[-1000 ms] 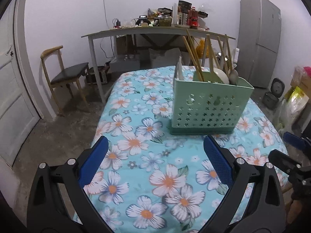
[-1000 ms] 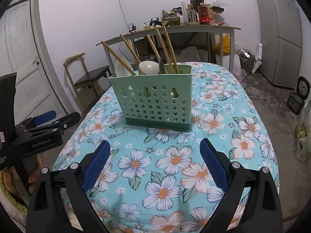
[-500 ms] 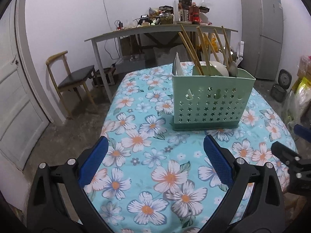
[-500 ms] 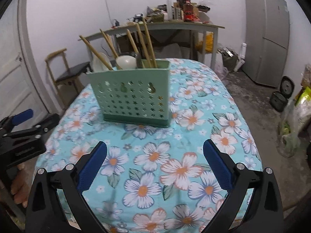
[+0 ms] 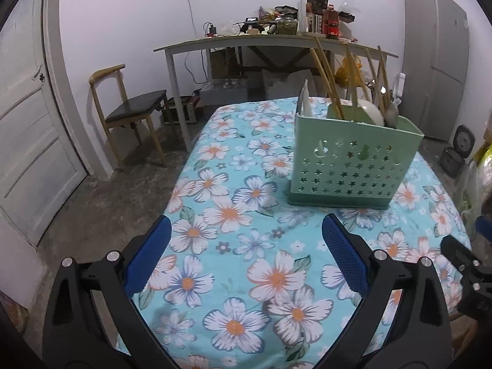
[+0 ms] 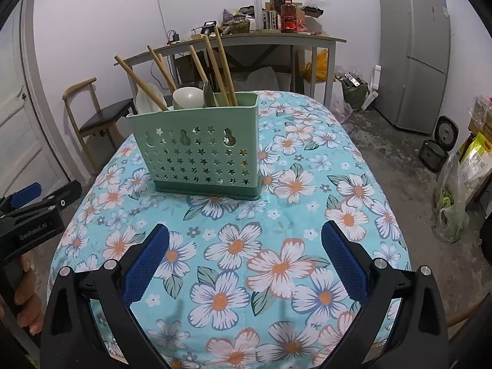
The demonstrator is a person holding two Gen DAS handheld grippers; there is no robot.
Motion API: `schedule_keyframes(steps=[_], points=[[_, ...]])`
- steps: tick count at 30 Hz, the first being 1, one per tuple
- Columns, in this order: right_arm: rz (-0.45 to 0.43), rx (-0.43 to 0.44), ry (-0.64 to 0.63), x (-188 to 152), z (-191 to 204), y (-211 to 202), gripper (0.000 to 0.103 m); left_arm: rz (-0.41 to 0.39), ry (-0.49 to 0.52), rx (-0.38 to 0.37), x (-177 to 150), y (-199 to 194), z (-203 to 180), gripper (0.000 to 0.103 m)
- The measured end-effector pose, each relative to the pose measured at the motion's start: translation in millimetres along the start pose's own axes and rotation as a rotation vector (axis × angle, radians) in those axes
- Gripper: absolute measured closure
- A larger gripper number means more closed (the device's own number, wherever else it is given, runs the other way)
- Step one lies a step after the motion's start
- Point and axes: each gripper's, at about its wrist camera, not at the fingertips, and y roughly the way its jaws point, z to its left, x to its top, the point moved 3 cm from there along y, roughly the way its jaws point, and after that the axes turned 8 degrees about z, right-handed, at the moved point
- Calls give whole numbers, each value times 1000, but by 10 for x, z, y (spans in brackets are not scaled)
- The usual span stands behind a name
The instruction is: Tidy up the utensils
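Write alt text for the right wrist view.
A pale green perforated plastic utensil caddy holding wooden chopsticks and spoons stands on a turquoise floral tablecloth. The open, empty right gripper is in the foreground.

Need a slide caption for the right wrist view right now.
Open right claw hovers empty above the floral tablecloth, facing a green utensil holder with chopsticks and spoons.

Mint-green star-punched caddy (image 6: pixel 200 153), turquoise floral tablecloth (image 6: pixel 276 261), blue-padded black fingers (image 6: pixel 341 255)
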Motion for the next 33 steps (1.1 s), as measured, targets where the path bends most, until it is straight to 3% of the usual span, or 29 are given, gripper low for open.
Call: schedule_keyframes(steps=[33], points=[[-16,-18,-1,10,-66,-54,7,12,4,12,-17,6,20,8]])
